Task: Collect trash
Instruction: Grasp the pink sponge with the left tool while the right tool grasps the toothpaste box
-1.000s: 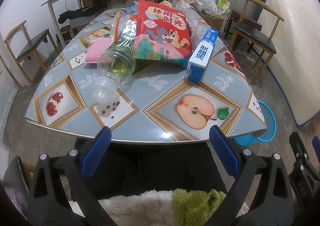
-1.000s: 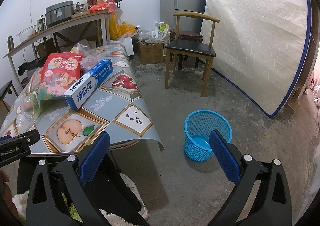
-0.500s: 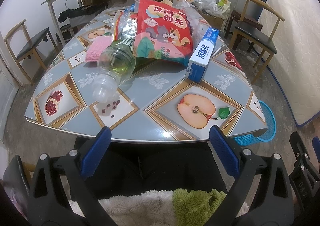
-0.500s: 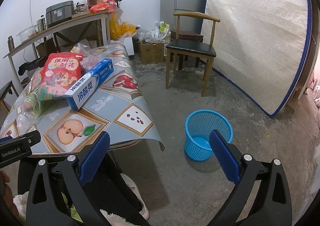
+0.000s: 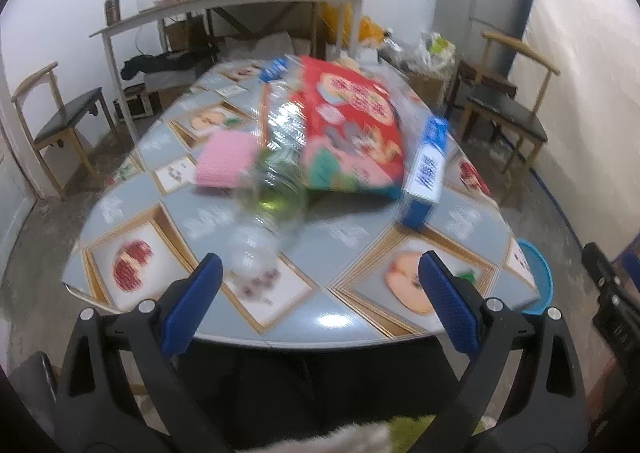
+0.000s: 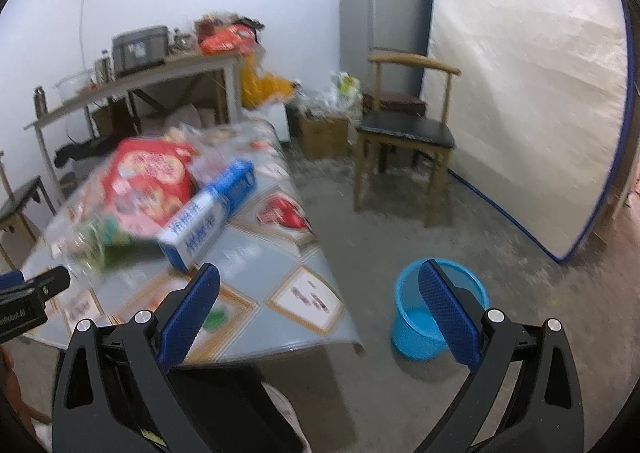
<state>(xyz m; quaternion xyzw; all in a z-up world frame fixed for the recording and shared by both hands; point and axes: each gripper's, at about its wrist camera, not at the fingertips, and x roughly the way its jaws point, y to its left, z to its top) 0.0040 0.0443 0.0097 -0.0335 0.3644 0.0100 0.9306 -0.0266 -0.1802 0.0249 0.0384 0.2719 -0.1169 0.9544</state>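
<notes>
Both grippers empty, nothing collected yet.

Left wrist view: the left gripper (image 5: 318, 283) hangs with jaws spread wide over the table's (image 5: 352, 323) near edge; a clear plastic bottle (image 5: 272, 213), red snack bag (image 5: 352, 133) and blue-white box (image 5: 426, 169) lie mid-table, print too blurred to read.
Right wrist view: the right gripper (image 6: 319, 293) is likewise wide open, empty; the blue basket (image 6: 420, 337) stands on the floor off the table's right corner, apparently empty. All the trash is left to move.

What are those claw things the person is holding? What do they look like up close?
Both look alike: the left gripper and right gripper each have two black plastic arms with triangular cut-outs and silver screws, ending in blue, fine-ribbed fingers. The left gripper's black body, seen from the right camera, bears white lettering too blurred to read.
</notes>
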